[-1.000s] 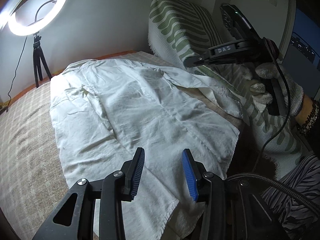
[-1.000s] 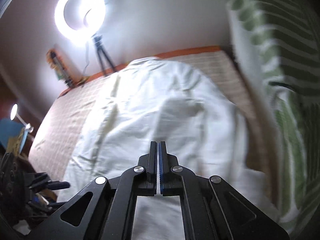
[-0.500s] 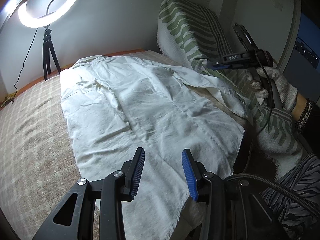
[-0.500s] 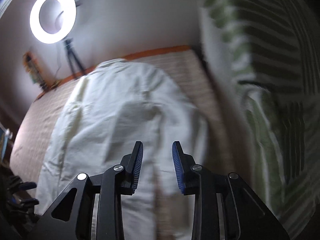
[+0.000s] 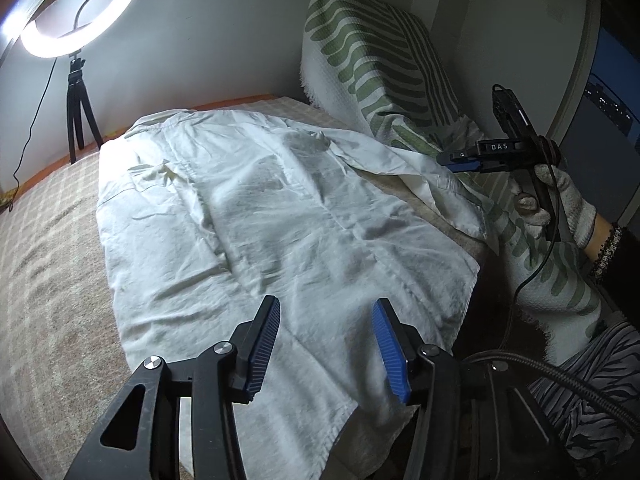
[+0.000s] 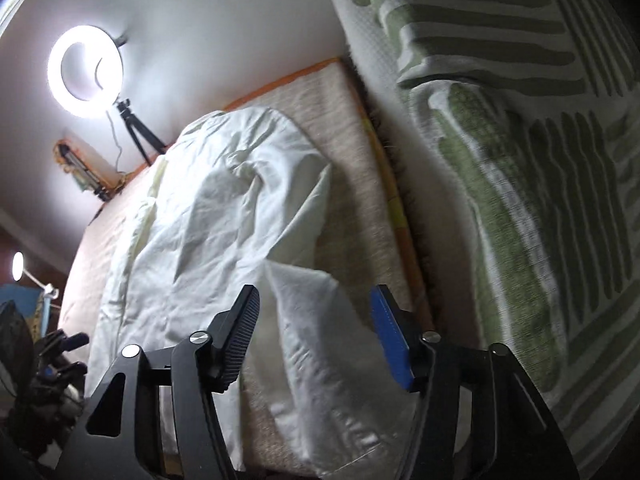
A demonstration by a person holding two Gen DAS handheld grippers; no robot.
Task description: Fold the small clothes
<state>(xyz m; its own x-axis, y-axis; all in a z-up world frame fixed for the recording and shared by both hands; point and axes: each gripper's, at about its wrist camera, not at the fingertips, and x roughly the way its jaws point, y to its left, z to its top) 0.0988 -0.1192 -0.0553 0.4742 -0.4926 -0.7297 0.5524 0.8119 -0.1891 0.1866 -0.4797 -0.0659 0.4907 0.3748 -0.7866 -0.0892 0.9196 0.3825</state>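
White shirt (image 5: pixel 280 216) sleeve dropped; right gripper (image 6: pixel 316 336) now spread wide.

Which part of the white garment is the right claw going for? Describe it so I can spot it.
Start at the green-striped cushion against the wall. Along its foot the white shirt sends one sleeve off the beige mat. Unlike the flat body, it trails sideways, its cuffed end lying just beyond the open right claw.

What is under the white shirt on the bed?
The shirt lies spread on a beige checked bed cover, which shows around its edges. Its right sleeve also rests on this cover. Anything beneath the shirt's middle is covered.
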